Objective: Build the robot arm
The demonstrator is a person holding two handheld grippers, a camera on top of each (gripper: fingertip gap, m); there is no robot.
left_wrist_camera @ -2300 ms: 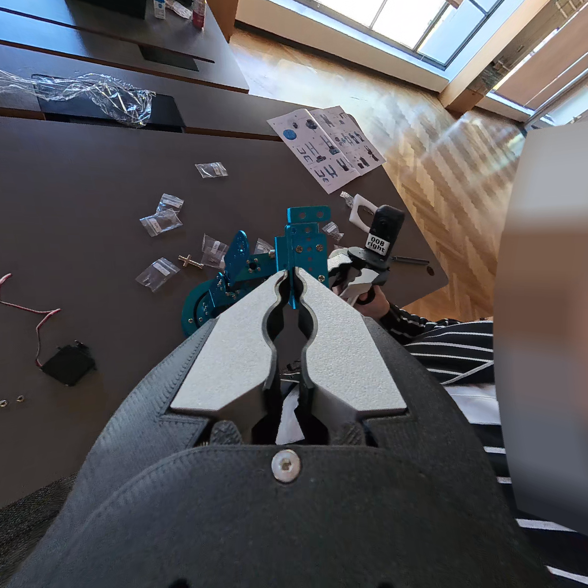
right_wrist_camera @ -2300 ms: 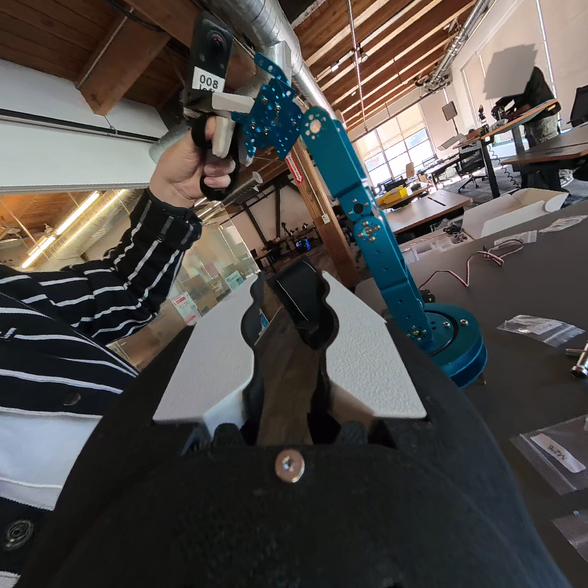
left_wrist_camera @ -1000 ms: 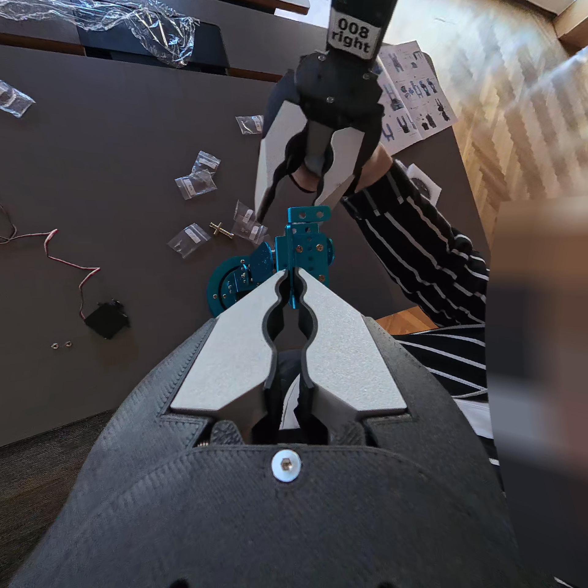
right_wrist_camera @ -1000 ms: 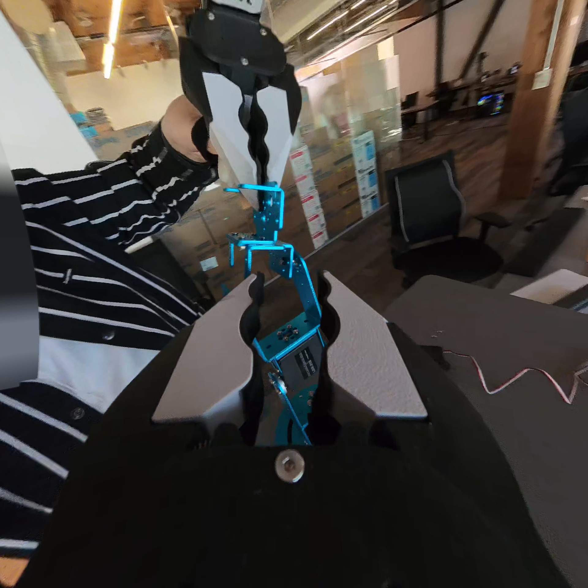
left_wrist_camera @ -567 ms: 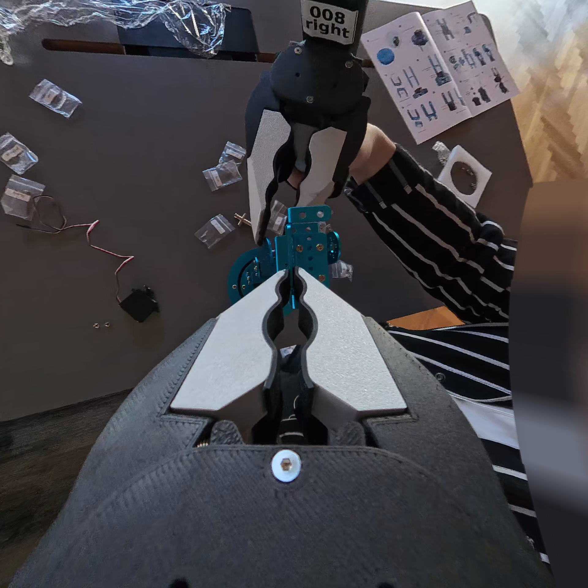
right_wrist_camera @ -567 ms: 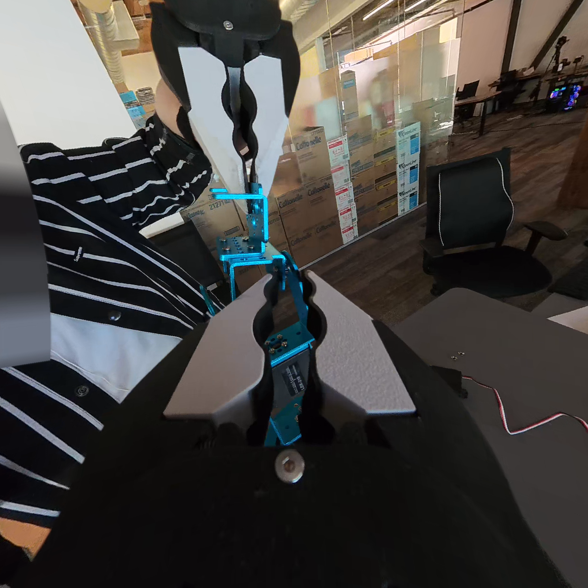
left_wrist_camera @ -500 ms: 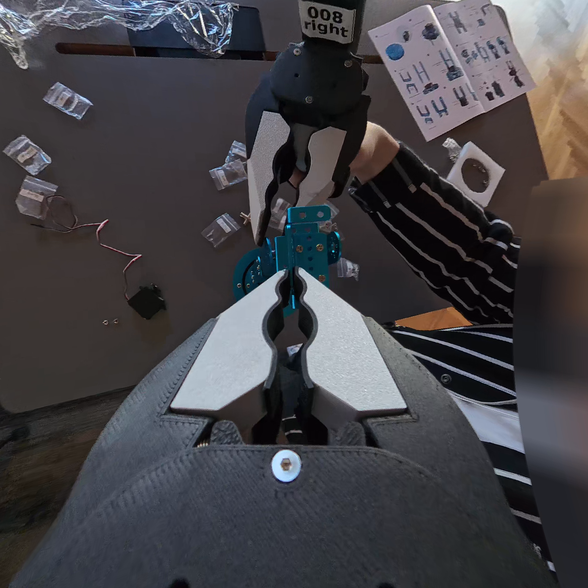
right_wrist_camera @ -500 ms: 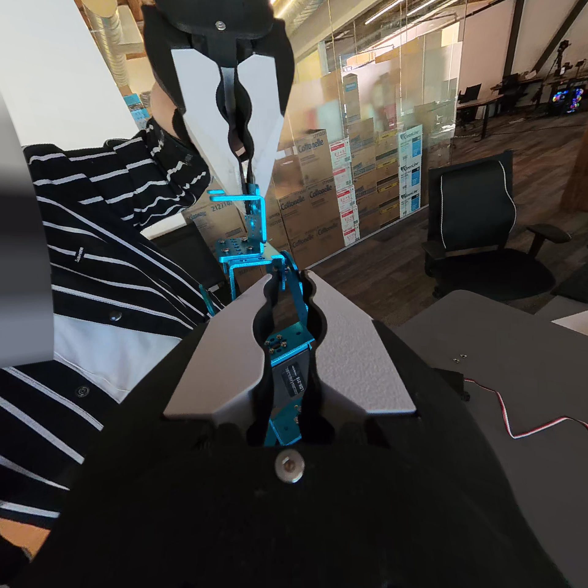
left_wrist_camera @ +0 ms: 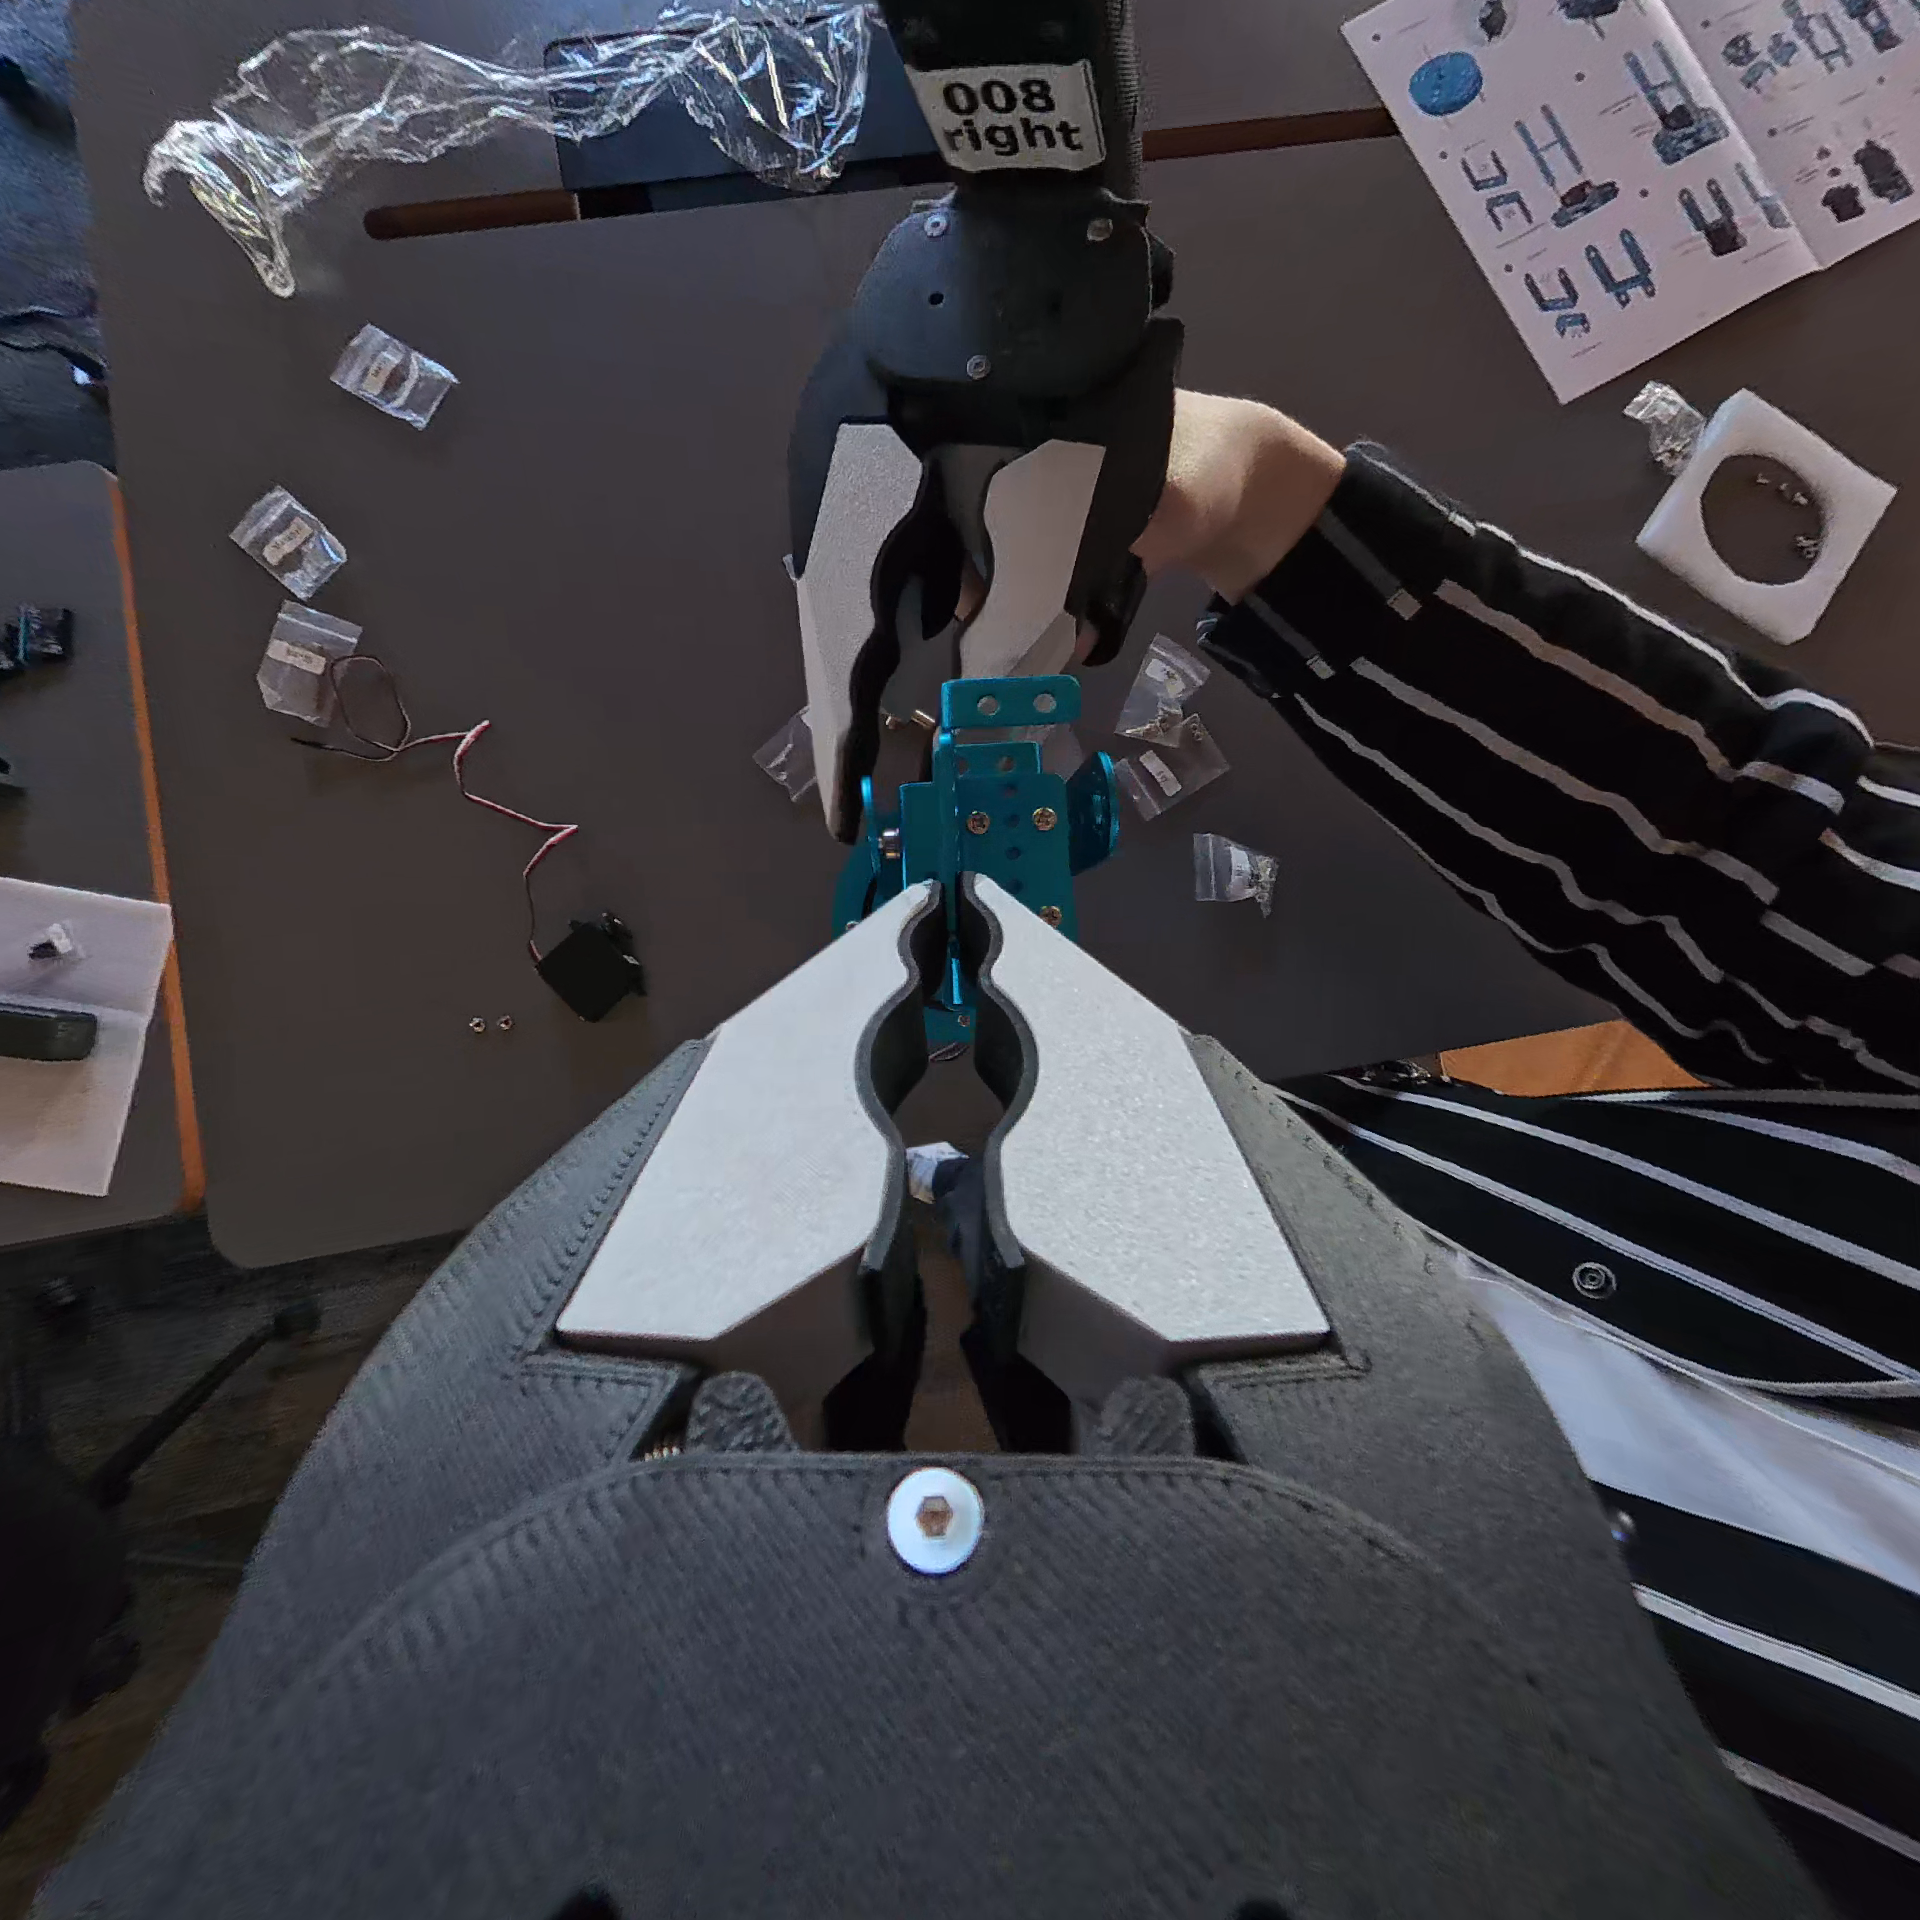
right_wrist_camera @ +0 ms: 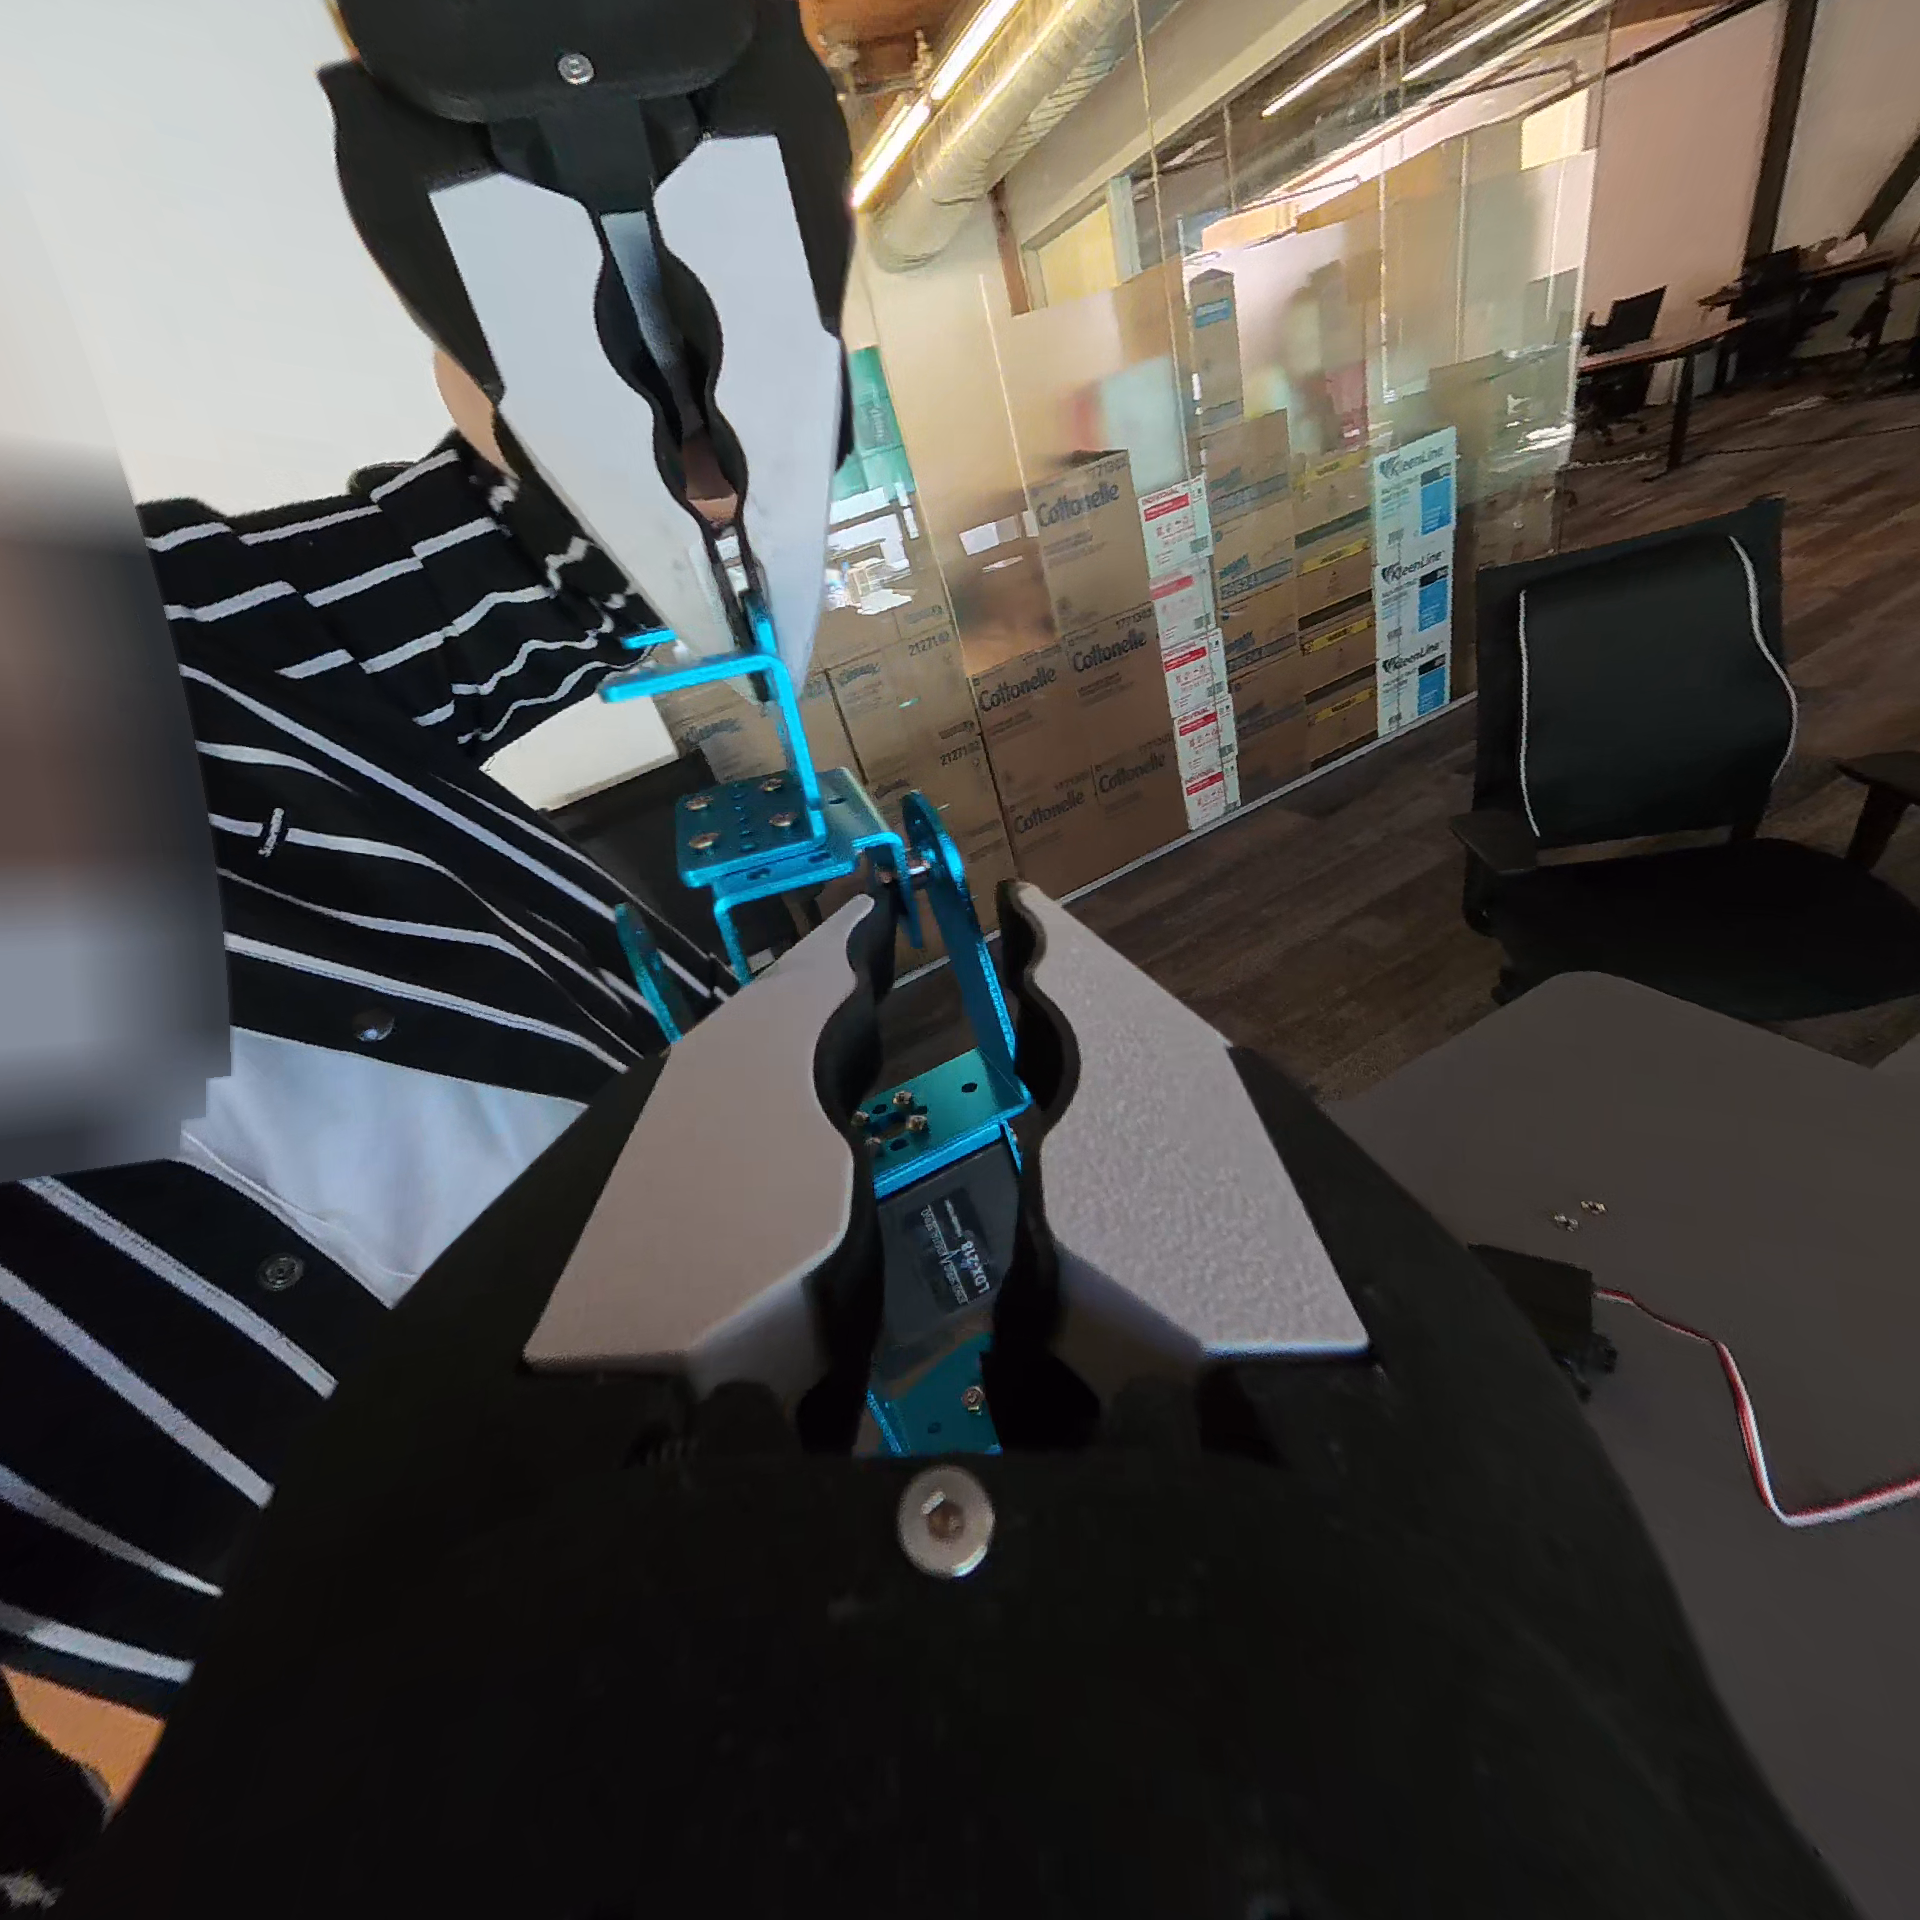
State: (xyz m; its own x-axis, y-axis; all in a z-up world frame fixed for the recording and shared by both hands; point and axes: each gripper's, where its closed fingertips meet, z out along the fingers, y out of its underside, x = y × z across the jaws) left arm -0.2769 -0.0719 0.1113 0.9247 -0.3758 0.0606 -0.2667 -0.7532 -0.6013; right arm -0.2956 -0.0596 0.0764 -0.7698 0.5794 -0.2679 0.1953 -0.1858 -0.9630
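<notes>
Left: your small black servo block [left_wrist_camera: 588, 964] lies left of the blue perforated-metal arm assembly [left_wrist_camera: 977, 821].
Right: white foam square with a round hole [left_wrist_camera: 1766, 525].
Behind: crumpled clear plastic wrap [left_wrist_camera: 540, 99], open instruction booklet [left_wrist_camera: 1652, 156].
Under: the dark grey tabletop [left_wrist_camera: 582, 582].

Left hand-held gripper [left_wrist_camera: 954, 894] clamped, right hand-held gripper [right_wrist_camera: 935, 909] parted

The bracket arm [left_wrist_camera: 997, 821] is bright anodised blue with brass-coloured screws, and a black servo [right_wrist_camera: 951, 1242] sits in it. Both grippers have pale grey fingers [left_wrist_camera: 790, 1132] on black bodies. The sleeve [left_wrist_camera: 1558, 727] is black with thin white stripes. The table [left_wrist_camera: 623, 520] is dark grey-brown, the booklet [left_wrist_camera: 1652, 177] white with blue figures
</notes>
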